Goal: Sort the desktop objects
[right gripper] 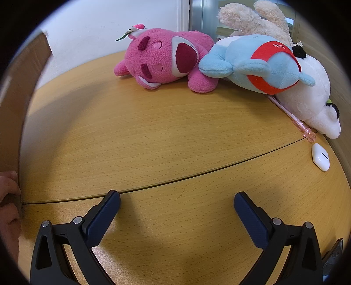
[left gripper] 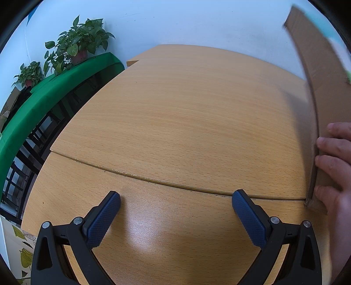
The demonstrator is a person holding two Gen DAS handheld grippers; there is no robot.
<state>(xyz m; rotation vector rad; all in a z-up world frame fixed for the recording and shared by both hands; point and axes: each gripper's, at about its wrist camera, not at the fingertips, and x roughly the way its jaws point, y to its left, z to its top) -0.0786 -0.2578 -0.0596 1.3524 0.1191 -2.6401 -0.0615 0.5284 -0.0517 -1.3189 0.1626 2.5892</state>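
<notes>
My left gripper point(left gripper: 176, 200) is open and empty over the wooden desk point(left gripper: 175, 114). A cardboard box point(left gripper: 316, 72) stands at the right edge of the left wrist view, with a bare hand point(left gripper: 335, 166) on its corner. My right gripper point(right gripper: 177, 201) is open and empty over the desk point(right gripper: 153, 136). Far ahead lie a pink plush bear point(right gripper: 162, 59), a blue plush with a red band point(right gripper: 261, 63), a white plush point(right gripper: 307, 94) and a beige plush point(right gripper: 252, 19). A pink pen point(right gripper: 291, 118) and a white earbud case point(right gripper: 320, 156) lie at the right. The box point(right gripper: 19, 92) shows at the left.
A seam runs across the desk point(left gripper: 153, 178). A green-covered table point(left gripper: 39, 105) with potted plants point(left gripper: 81, 43) stands left of the desk. A white wall is behind. A dark object point(right gripper: 333, 256) sits at the desk's lower right edge. The hand point(right gripper: 8, 197) shows at the left.
</notes>
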